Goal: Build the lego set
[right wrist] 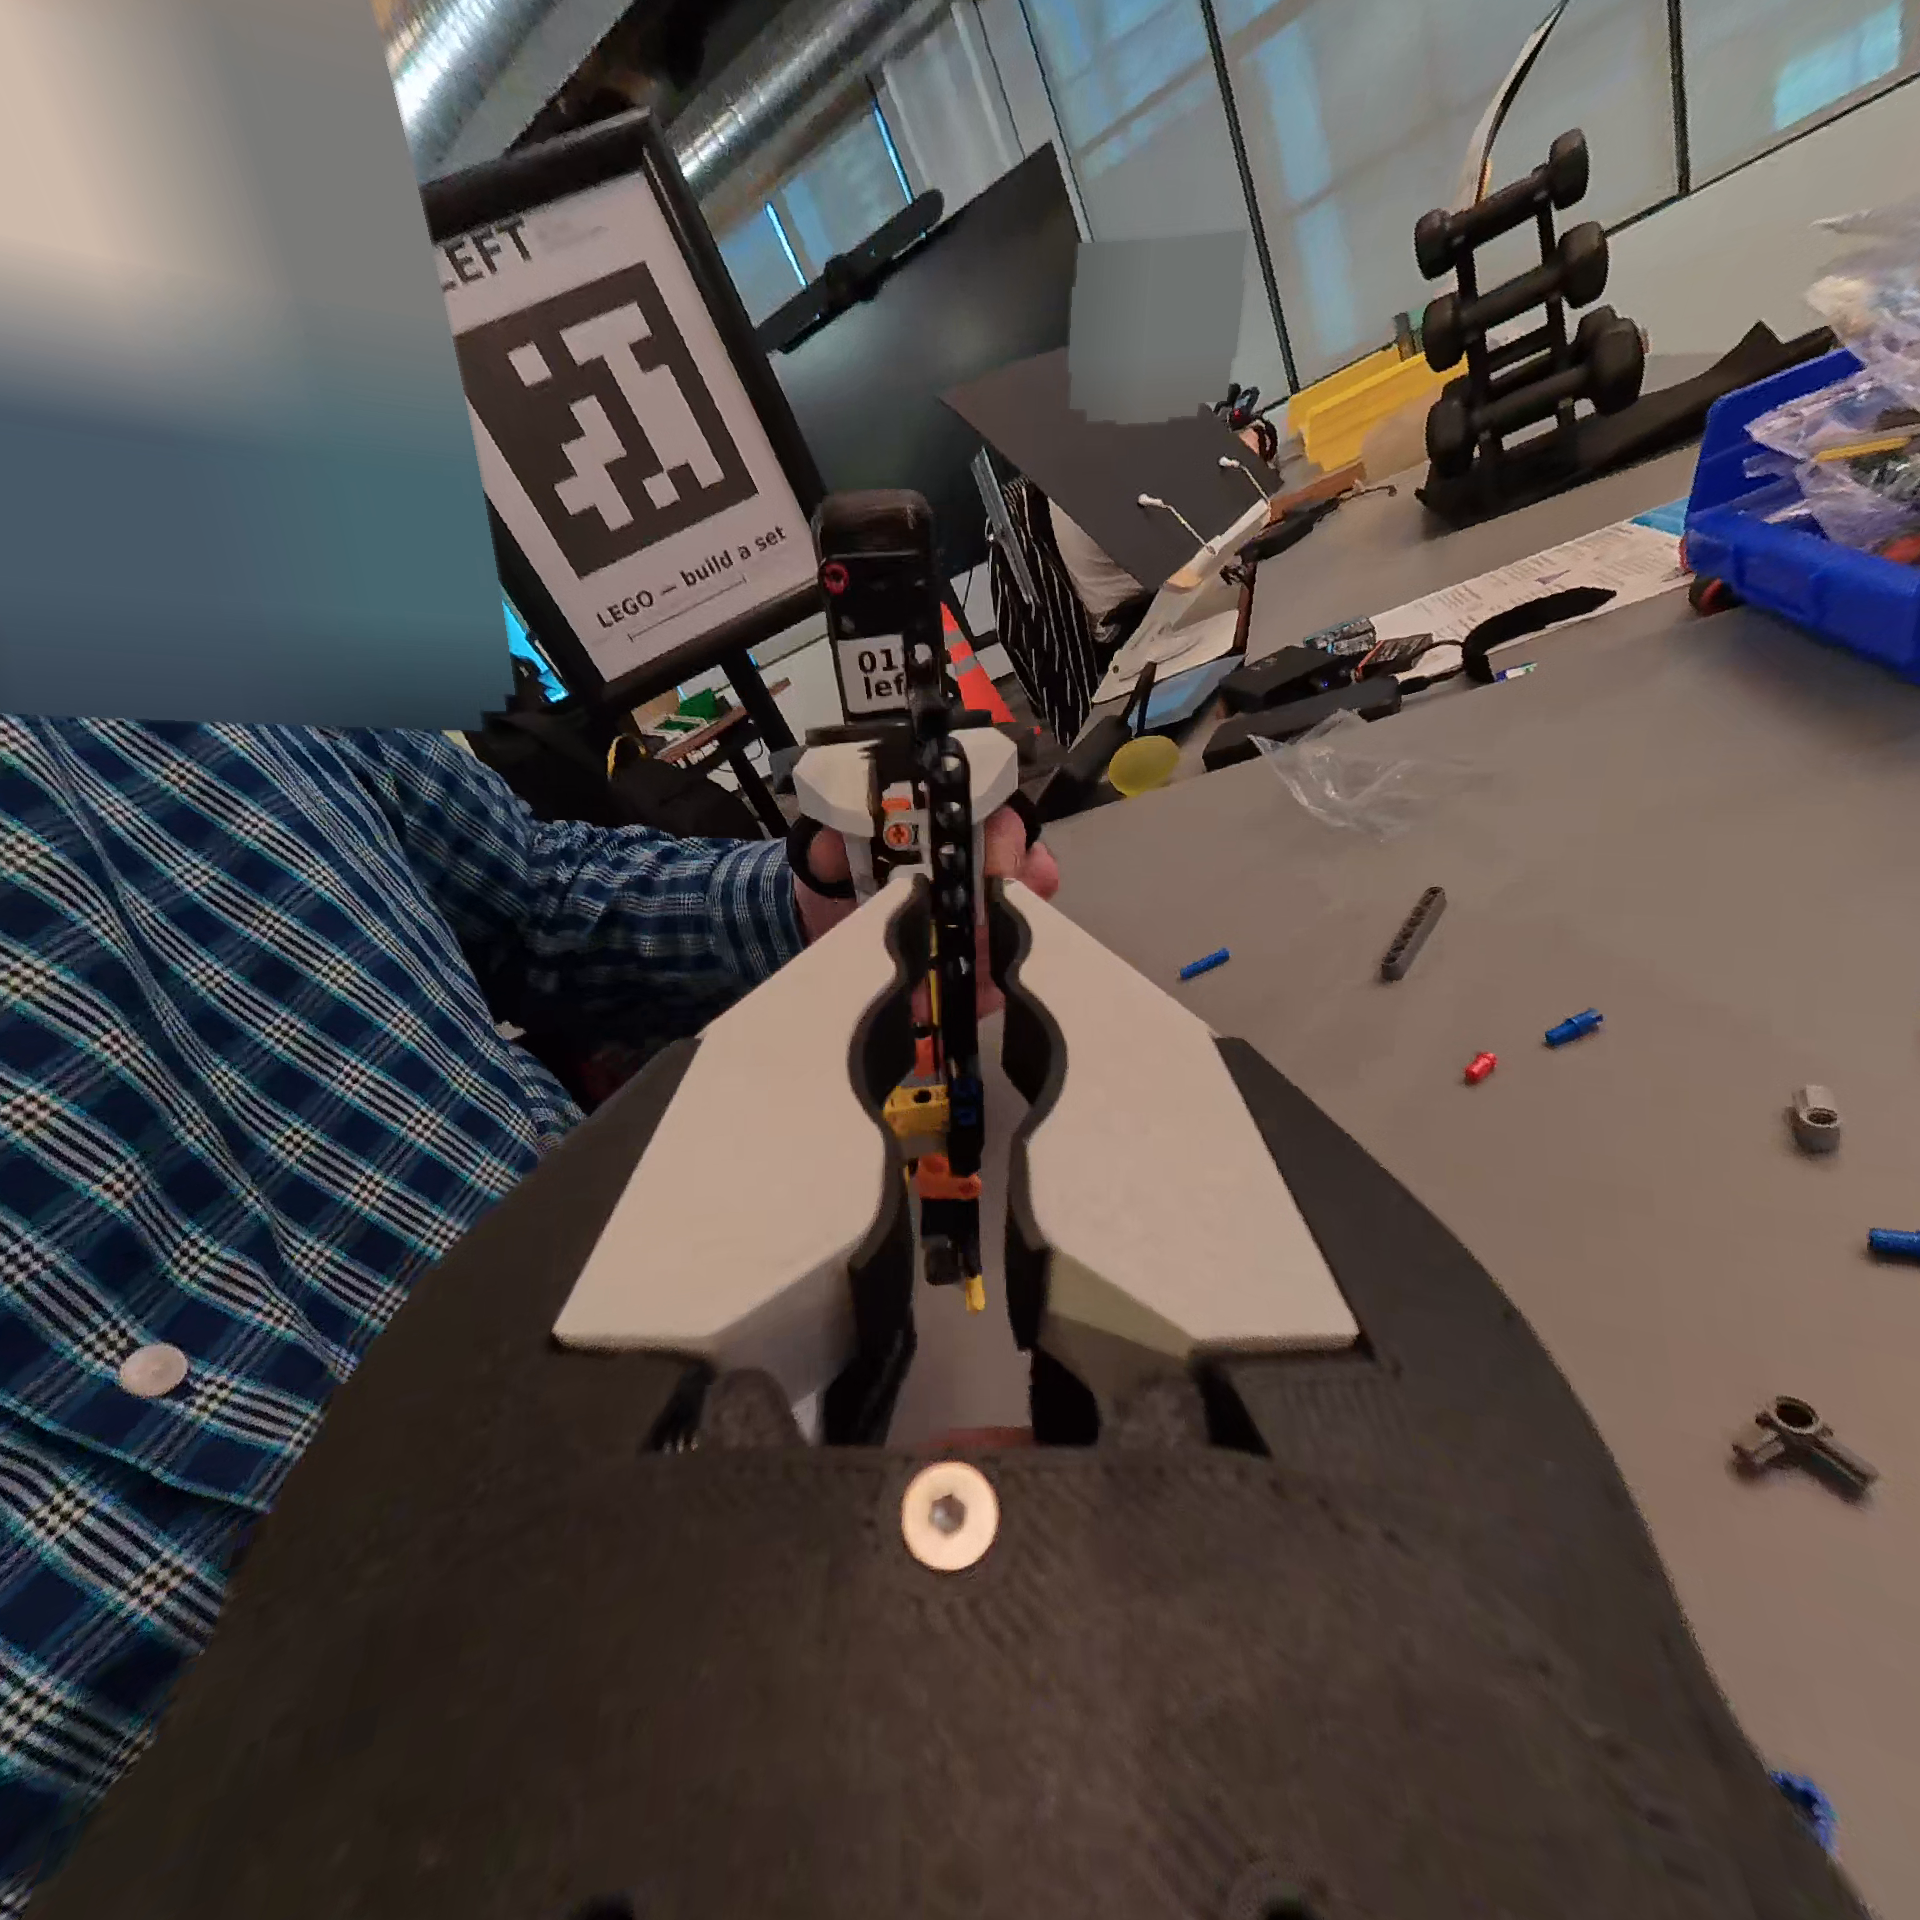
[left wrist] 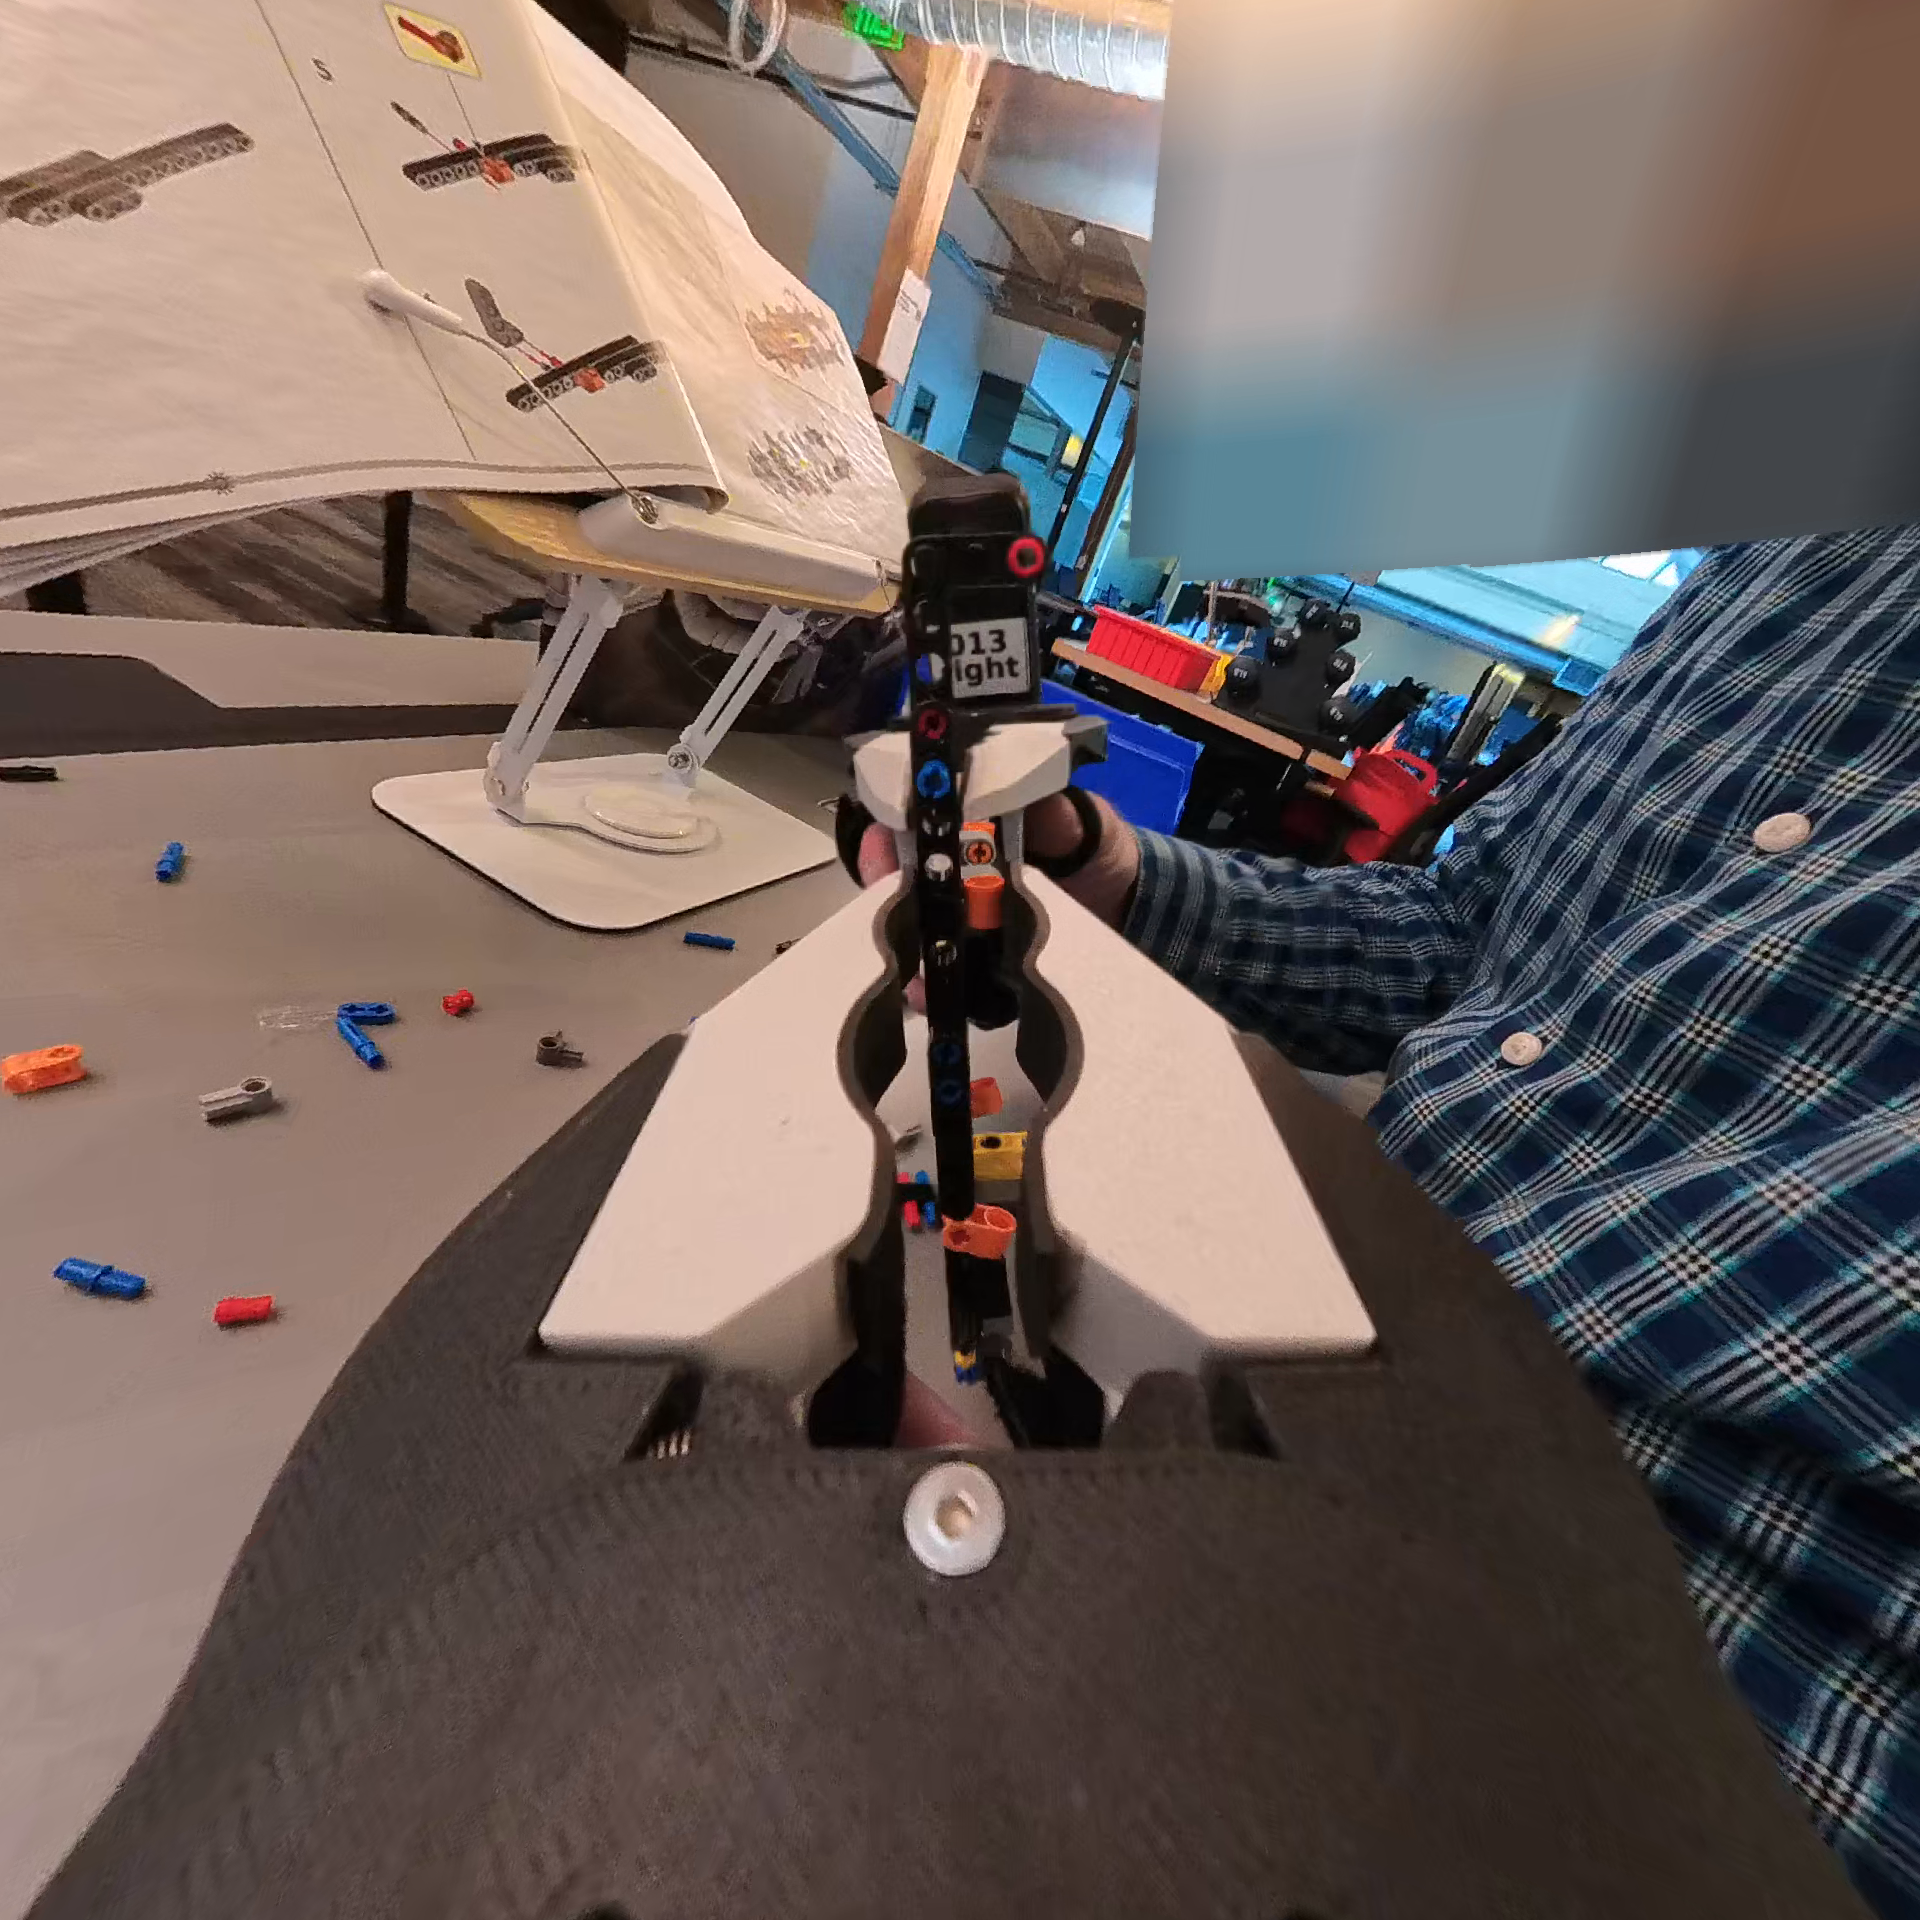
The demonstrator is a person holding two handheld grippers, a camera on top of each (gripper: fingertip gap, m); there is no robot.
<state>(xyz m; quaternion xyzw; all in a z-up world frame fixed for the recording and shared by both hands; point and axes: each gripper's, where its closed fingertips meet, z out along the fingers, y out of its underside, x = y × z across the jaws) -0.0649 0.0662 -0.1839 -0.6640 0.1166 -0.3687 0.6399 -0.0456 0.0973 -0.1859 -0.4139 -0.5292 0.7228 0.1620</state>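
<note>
Both the left gripper (left wrist: pixel 961 1039) and the right gripper (right wrist: pixel 956 1039) clench one black beam assembly (left wrist: pixel 951 997) between them, above the grey table (left wrist: pixel 312 1143). Likely mid-assembly; next, the step on the instruction booklet (left wrist: pixel 260 260), beyond the assembly, needs a loose pin.

On the bench (left wrist: pixel 312 1455) to the left lie two red pins (left wrist: pixel 244 1309), four blue pieces (left wrist: pixel 100 1278), two grey connectors (left wrist: pixel 237 1098) and one orange connector (left wrist: pixel 42 1067). One instruction booklet (left wrist: pixel 312 260) sits on one white stand (left wrist: pixel 582 831).

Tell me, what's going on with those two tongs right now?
Left tongs and right tongs both shut on the black lego assembly, held above the grey table. Loose pieces scattered below. Nothing in the way.
</note>
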